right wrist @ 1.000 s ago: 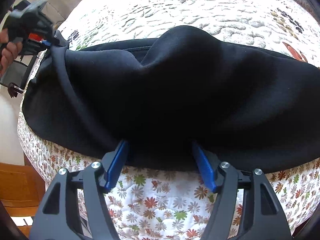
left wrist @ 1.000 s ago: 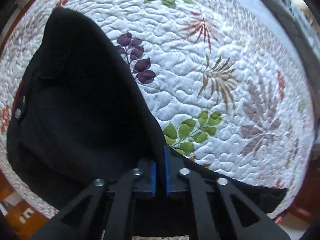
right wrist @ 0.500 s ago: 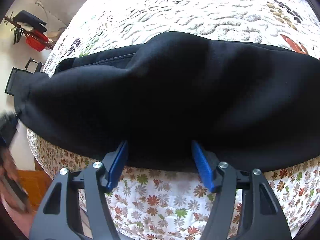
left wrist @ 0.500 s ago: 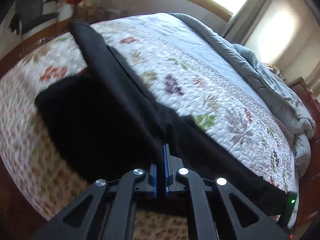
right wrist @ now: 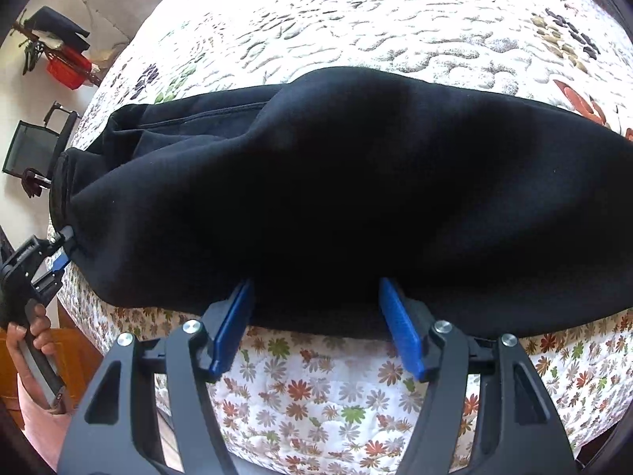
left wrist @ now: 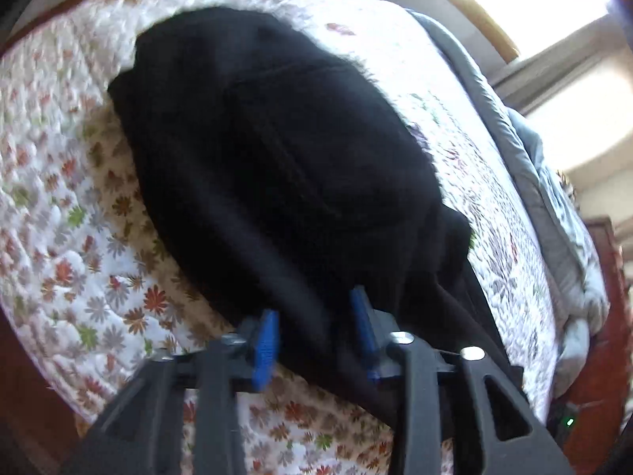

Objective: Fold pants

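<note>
The black pants (left wrist: 285,166) lie folded along the near edge of the floral quilt (left wrist: 59,206) on the bed. My left gripper (left wrist: 314,316) is open, its blue pads either side of the pants' near edge at one end. In the right wrist view the pants (right wrist: 356,198) stretch across the quilt (right wrist: 395,19). My right gripper (right wrist: 316,297) is open, its pads straddling the near hem without pinching it. The left gripper (right wrist: 59,255) also shows at the pants' left end, held by a hand.
A grey duvet (left wrist: 554,198) is bunched along the far side of the bed. A wooden bed frame (left wrist: 593,356) is at the right. A black chair (right wrist: 31,150) and a rack with red items (right wrist: 59,63) stand by the wall.
My left gripper has opened and let go of the pants fabric, after carrying it down onto the bed's near edge. The right gripper stays open at the hem.
</note>
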### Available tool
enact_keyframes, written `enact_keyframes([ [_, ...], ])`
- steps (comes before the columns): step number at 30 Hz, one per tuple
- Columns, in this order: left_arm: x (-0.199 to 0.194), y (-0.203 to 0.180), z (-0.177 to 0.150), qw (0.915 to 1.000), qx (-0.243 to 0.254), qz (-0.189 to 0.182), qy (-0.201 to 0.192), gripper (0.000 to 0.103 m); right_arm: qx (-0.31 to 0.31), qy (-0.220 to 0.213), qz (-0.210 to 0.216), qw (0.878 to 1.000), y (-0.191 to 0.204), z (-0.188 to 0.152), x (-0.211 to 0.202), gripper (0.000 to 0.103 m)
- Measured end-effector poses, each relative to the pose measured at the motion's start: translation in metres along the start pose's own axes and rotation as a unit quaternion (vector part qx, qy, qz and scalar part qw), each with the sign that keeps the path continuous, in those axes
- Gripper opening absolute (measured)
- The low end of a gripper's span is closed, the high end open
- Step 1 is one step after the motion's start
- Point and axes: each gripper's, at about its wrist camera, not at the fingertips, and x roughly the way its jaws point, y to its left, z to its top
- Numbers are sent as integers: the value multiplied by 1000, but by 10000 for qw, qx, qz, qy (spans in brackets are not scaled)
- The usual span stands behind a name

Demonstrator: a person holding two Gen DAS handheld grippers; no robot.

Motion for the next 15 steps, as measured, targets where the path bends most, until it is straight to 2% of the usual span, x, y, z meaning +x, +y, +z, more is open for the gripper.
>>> enact_keyframes([
  [2,14,10,1,9997,-197,48,124,11,-18,1,-96,10000,3,4,4,66],
  [4,17,9,0,9999,-124,77,89,11,-86,-16,-146,9999,7,5,7,69],
  [8,3,-13,-8,9989,285,381,12,13,-141,-69,-114,9998,10,5,2,69],
  [11,-18,-28,-18,9960,574,686,-64,21,22,-182,-6,9998,0,3,-13,69],
  [15,-50,-61,-34,9912,1064,698,-358,21,190,-472,-113,9986,-23,0,-42,69],
])
